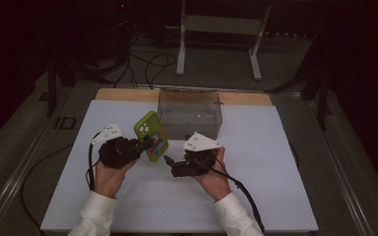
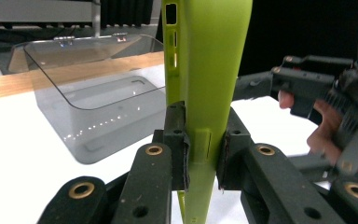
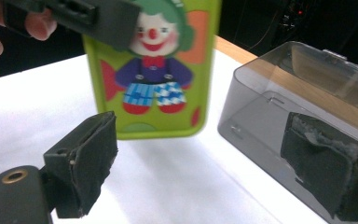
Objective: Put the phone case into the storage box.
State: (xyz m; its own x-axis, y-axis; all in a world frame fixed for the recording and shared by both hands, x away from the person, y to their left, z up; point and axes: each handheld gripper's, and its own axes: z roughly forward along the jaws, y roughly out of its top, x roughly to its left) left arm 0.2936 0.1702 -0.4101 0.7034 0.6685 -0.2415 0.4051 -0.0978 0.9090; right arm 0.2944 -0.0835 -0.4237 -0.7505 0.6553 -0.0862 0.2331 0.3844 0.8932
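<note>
The left tongs (image 2: 204, 144) pinch a green phone case (image 2: 207, 70) by its edges, holding it upright above the tabletop (image 1: 128, 196), just in front of the clear box (image 1: 189, 115). The right tongs (image 3: 214, 168) are spread wide, near the case's clown side.

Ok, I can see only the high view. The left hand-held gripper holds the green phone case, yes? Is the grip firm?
Observer: Yes. In the left gripper view the jaws of the left hand-held gripper are shut on both faces of the phone case, near one end.
Operator: Is something printed on the case?
Observer: In the right gripper view a clown picture shows on it.
Operator: And the right hand-held gripper?
Observer: The right hand-held gripper is open, jaws wide apart, with the case ahead of it, not yet between the pads.
Operator: Is the clear box empty?
Observer: The box looks empty, and it has no lid on.
</note>
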